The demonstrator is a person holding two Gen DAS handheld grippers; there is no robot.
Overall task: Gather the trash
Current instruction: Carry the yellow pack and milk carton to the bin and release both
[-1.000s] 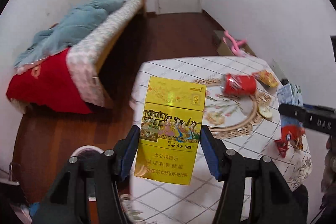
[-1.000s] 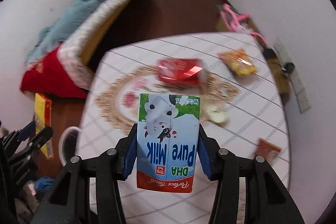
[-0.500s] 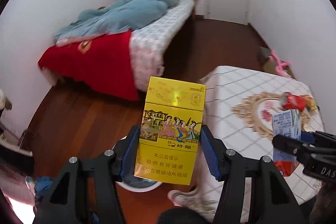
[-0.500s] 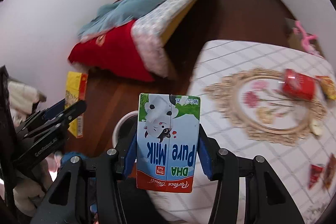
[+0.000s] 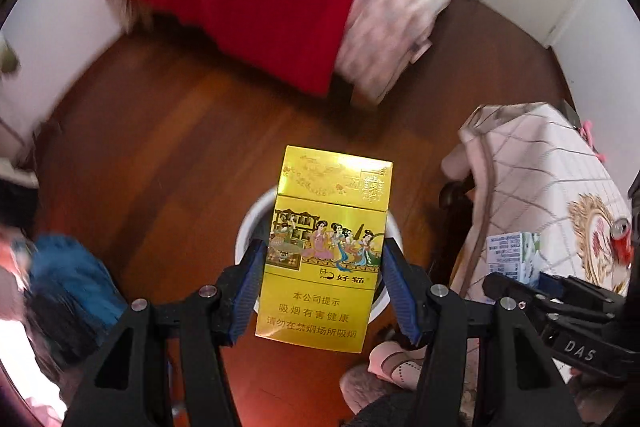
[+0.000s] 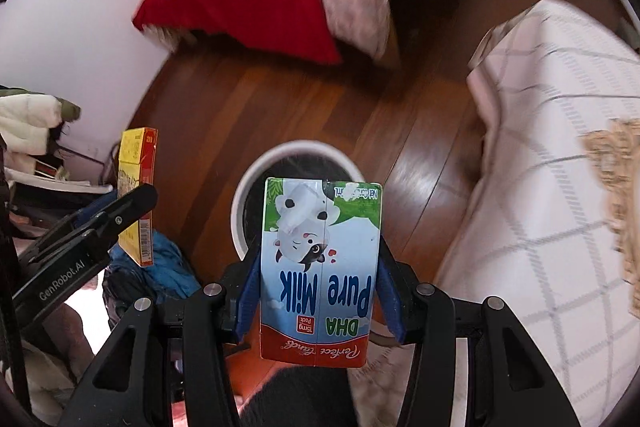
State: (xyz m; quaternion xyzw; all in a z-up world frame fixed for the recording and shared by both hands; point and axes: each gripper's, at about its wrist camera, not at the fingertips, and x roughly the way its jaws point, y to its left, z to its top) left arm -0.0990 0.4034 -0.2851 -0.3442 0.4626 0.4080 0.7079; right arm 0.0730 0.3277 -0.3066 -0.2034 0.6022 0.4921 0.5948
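— Both hands are full, look. The left gripper (image 5: 322, 291) is clamped on the yellow cigarette pack (image 5: 326, 255), pads squeezing its two long sides, and the right gripper (image 6: 318, 291) is clamped on the milk carton (image 6: 320, 267), which it holds upside down.

— And the bin?

— The white bin (image 6: 250, 187) stands on the wooden floor (image 5: 160, 155), near the hanging corner of the tablecloth (image 6: 540, 155). Each box hangs in front of the bin's rim as its own camera sees it (though from that angle I can't tell whether either one is truly above the opening).

— So what could go wrong?

— Letting go too soon, I'd say. If a box hangs over the rim and not the hole, it could clip the edge and land on the floor. The pack is light and flat, so it might flutter or tip as it falls.

— Could the two grippers get in each other's way?

— Likely enough. They hang side by side, close together, and both want the same small opening. If both drop at once the boxes might knock each other aside.

— Anything else left?

— A red can (image 5: 622, 243) lies on the table, well in from the tablecloth's hanging corner, so the job isn't finished. The bedding looks smeared in both views, so the aim may not be steady.
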